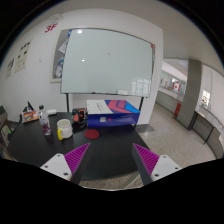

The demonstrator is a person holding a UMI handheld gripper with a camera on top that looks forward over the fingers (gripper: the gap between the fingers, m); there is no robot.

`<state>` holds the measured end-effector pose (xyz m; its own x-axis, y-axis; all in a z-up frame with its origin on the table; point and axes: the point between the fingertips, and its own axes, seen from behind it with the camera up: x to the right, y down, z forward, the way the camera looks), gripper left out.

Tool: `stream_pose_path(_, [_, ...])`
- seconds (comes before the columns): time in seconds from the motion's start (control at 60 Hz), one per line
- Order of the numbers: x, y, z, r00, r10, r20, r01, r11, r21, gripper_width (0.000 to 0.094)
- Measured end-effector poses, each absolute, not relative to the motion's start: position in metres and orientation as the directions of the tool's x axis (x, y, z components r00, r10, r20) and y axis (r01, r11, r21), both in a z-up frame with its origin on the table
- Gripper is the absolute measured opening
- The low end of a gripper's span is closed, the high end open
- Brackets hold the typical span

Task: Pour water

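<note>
On a dark table, a clear plastic bottle stands beside a yellow cup, both well beyond my left finger. A small red lid-like disc lies farther along the table, ahead of the fingers. My gripper is open, its pink pads wide apart over the dark tabletop with nothing between them.
A colourful box sits at the far end of the table. A large whiteboard stands behind it. Dark items lie at the table's left end. Desks and chairs line the corridor to the right.
</note>
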<state>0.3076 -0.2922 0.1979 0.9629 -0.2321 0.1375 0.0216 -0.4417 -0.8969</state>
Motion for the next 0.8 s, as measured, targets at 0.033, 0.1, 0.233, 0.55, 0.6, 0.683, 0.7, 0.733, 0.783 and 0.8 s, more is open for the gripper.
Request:
stream_pose_path(0.033, [0.306,-0.293,0.196,0.964,-0.227,0.141,0.026,-0.448,-0.894,0.0845])
stream_pose_path(0.1, [0.3,-0.295,0.19,0.963,-0.218,0.16,0.043,-0.461,-0.886,0.0845])
stream_pose_path(0.233, [0.281,-0.3,0.169,0.962,-0.19,0.194,0.08,-0.481,-0.873,0.0846])
stream_pose_path(0.55, [0.13,-0.285,0.086,0.992,-0.055,0.111,0.064,-0.538,-0.841,0.0843])
stream_pose_path(0.6, [0.095,-0.264,0.083,0.996,-0.032,0.081,0.052,-0.52,-0.853,0.0848])
stream_pose_path(0.683, [0.043,-0.221,0.079,0.999,0.0,0.033,0.029,-0.496,-0.868,0.0848])
stream_pose_path(0.7, [0.034,-0.211,0.078,1.0,0.007,0.023,0.023,-0.491,-0.871,0.0846])
stream_pose_path(0.733, [0.017,-0.19,0.078,1.0,0.019,0.003,0.012,-0.48,-0.877,0.0849])
stream_pose_path(0.783, [-0.005,-0.158,0.078,0.999,0.03,-0.014,0.001,-0.458,-0.889,0.0848])
stream_pose_path(0.8, [-0.011,-0.148,0.079,0.999,0.034,-0.018,-0.001,-0.451,-0.893,0.0848])
